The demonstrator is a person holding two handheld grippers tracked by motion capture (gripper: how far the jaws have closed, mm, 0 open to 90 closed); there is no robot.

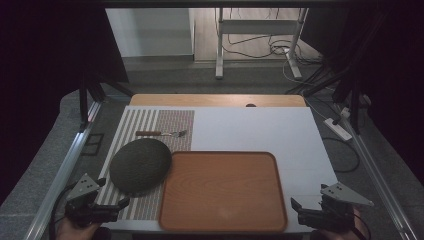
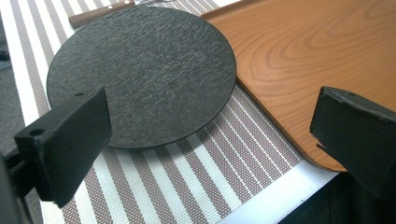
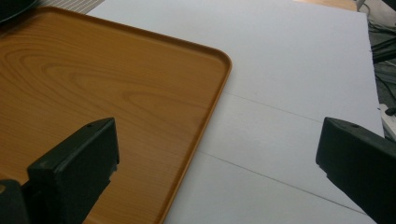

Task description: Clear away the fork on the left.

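Slide the left tool — jaws wide, holding nothing — low under the dark plate's near rim, just left of the wooden tray — right tool likewise wide.

High view dim and grainy: far floor past the counter back edge brightest, side margins near black, no hard shadows. Both gripper views brighter under soft diffuse light; faint sheen on the dark round plate and wooden tray. Near black fingers slightly soft, out of focus.
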